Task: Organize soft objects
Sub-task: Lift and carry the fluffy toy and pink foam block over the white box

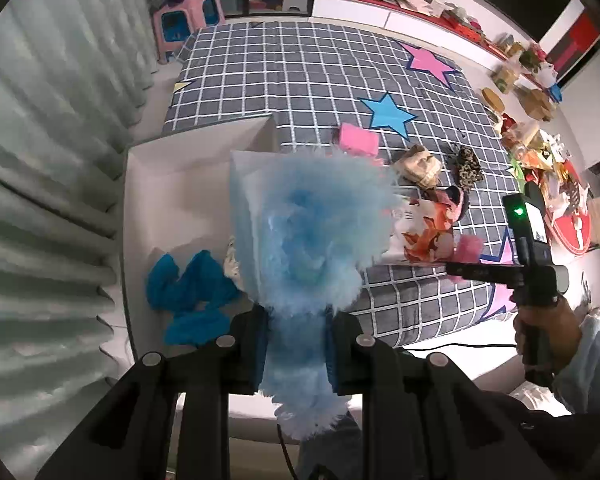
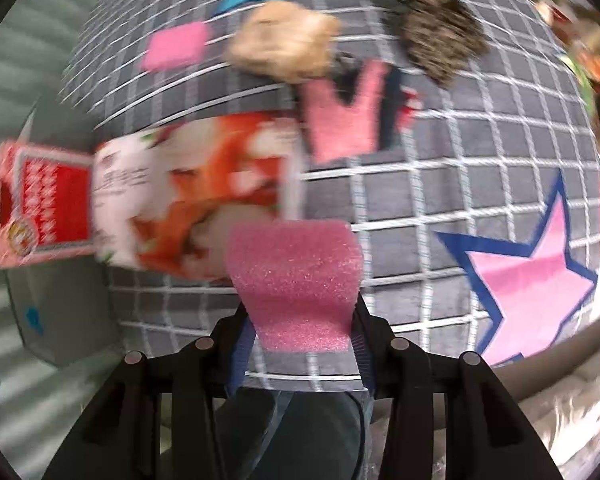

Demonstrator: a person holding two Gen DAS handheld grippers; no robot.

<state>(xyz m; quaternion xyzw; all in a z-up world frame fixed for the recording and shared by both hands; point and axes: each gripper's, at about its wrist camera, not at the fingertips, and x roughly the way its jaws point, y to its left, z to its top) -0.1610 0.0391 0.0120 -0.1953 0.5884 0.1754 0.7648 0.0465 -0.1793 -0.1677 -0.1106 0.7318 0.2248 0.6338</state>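
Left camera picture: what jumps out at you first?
A big fluffy light-blue thing fills the middle, pinched in the left hand-held gripper beside a white box holding bright blue cloth. In the right camera, the right hand-held gripper squeezes a glittery pink sponge above the checked blanket with stars.

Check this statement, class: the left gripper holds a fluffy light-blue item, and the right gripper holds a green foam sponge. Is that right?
Not quite. The foam sponge between the right gripper fingers is pink, not green, as the right wrist view shows. The left gripper does hold the fluffy light-blue item.
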